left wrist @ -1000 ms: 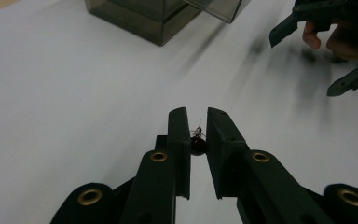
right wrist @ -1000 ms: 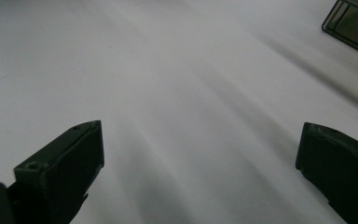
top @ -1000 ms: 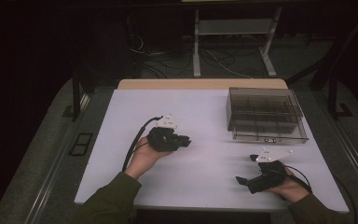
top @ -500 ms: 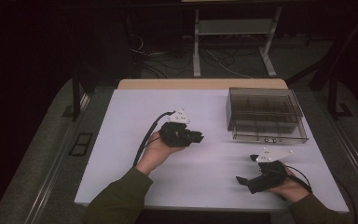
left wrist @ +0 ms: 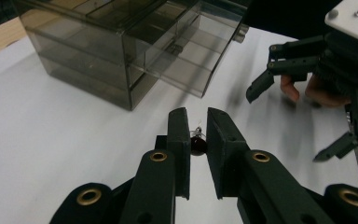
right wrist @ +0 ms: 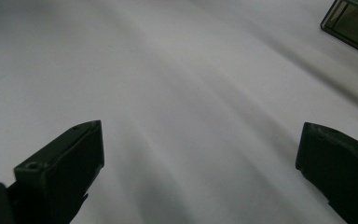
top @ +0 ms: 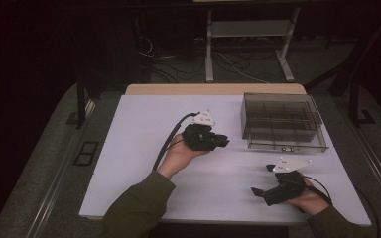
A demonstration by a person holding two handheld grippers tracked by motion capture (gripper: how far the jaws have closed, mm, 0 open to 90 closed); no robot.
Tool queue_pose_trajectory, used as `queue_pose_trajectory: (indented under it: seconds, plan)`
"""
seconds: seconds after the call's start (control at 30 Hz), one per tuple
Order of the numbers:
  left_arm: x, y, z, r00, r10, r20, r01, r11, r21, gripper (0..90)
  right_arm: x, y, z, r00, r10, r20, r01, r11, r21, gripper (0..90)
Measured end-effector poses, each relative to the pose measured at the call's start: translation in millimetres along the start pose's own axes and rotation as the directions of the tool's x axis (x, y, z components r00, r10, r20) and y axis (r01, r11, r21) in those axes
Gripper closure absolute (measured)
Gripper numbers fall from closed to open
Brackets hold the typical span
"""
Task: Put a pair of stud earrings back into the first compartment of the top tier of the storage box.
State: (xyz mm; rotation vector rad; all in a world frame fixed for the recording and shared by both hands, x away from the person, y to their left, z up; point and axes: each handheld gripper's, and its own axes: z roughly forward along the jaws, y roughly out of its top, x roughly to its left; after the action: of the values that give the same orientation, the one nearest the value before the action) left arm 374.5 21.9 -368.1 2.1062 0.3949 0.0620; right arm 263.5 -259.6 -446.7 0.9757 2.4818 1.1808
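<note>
Left claw raised off the white surface near its middle, pointing toward the box by the far right corner. Clenched on a small dark bead, seen between the pads in the left gripper view, with a tiny metal loop on top; exactly what kind of piece, too small to tell. Beyond the jaws there, the smoky clear box, drawers stacked in its front and one at the top pulled out a little. Just ahead of the box on the surface, a few small specks, too tiny to identify.

Right claw low near the near right corner, resting close to the surface, released: jaws wide apart in the right gripper view, bare surface between them, a corner of the box at the upper right.

Step in hand, by the look of it: carrying the bead across toward the box for sorting into a compartment. Not yet there; bead well apart from the box.

Next move, as a judgement: bringing the left claw over the open drawer, tip lowered inside a compartment wall before letting go, since so small a bead could bounce or roll off. Possibly steadying the box or drawing the drawer out further with the right claw first.
</note>
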Motion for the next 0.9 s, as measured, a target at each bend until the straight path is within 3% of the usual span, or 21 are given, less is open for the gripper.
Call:
queue_pose_trajectory:
  seconds: [0.5, 0.9]
  plan:
    - [0.4, 31.8, 30.5, 0.9986, 0.041, 0.032, -0.042, 0.9991, 0.012, 78.7, 0.2, 0.1, -0.2, 1.0, 0.006, -0.004, -0.006, 1.0, 0.0, 0.4]
    - [0.7, 49.6, 63.1, 0.9974, 0.047, 0.055, -0.048, 0.9986, 0.022, 78.5, 0.1, -0.3, 0.2, 1.0, 0.003, -0.006, -0.003, 1.0, 0.0, 0.4]
